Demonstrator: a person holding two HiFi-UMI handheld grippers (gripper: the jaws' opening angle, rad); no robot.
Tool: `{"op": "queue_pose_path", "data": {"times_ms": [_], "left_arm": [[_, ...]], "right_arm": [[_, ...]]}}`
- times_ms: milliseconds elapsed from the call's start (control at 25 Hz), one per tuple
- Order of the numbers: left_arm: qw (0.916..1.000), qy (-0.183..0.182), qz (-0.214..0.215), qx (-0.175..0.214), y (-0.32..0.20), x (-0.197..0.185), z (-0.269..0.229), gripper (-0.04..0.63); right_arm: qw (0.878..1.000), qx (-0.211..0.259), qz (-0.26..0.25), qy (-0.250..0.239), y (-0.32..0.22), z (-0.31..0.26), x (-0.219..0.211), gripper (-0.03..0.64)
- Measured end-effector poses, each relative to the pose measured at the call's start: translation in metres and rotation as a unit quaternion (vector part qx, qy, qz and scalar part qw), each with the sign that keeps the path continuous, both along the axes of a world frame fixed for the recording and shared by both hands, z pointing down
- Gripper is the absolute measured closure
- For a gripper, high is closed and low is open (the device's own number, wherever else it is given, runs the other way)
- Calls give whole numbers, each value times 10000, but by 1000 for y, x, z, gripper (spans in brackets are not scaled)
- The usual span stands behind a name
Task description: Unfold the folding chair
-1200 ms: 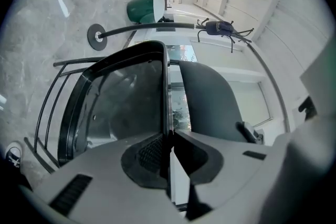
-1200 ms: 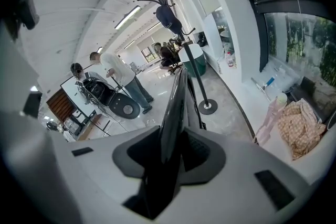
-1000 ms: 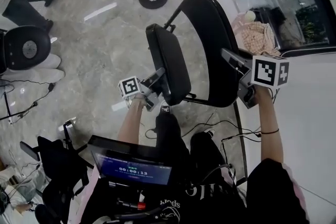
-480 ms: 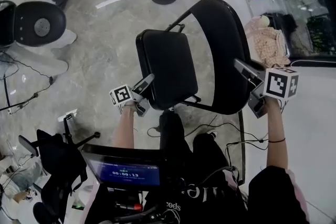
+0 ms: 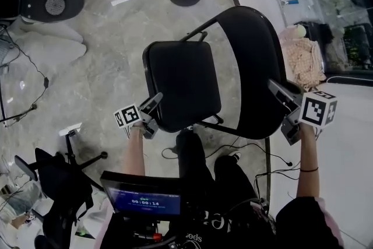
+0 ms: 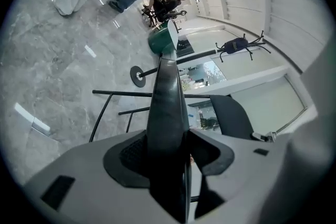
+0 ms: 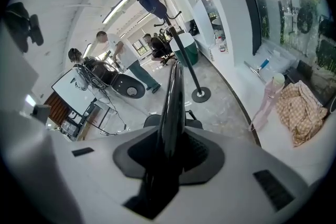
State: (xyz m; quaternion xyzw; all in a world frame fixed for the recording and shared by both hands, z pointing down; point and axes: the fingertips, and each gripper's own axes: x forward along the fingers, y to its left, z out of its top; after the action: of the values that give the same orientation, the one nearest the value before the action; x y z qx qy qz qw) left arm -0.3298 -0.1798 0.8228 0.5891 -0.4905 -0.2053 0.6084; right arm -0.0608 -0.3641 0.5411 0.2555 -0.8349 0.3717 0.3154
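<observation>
2 hand-held grippers: L just closing round seat, R clamps backrest

A: What sits closest to the camera?
B: The right gripper, its two grey jaws closed on the thin edge of a black chair back, which rises upright through the middle.
A: And beyond it?
B: Grey marble floor, a pole on a round base, a checked cloth at right, and people far left.
</observation>
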Motion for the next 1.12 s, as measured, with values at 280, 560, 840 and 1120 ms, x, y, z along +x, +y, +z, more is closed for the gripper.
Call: {"op": "queue_pose_path", "data": {"times_ms": [280, 560, 840, 1120], "left_arm": [[9998, 167, -132, 45, 27, -21, 35, 365], [9978, -399, -347, -412, 55, -27, 83, 342], [9961, -198, -792, -344, 88, -17, 121, 333], [9954, -386, -785, -381, 86, -26, 136, 322]], "right_arm": [[9992, 161, -18, 374, 7, 18, -8, 509], [9963, 380, -337, 696, 16, 33, -28, 506], [9931, 660, -586, 771, 37, 38, -56, 508], [9911, 841, -324, 984, 29, 48, -48, 506]]}}
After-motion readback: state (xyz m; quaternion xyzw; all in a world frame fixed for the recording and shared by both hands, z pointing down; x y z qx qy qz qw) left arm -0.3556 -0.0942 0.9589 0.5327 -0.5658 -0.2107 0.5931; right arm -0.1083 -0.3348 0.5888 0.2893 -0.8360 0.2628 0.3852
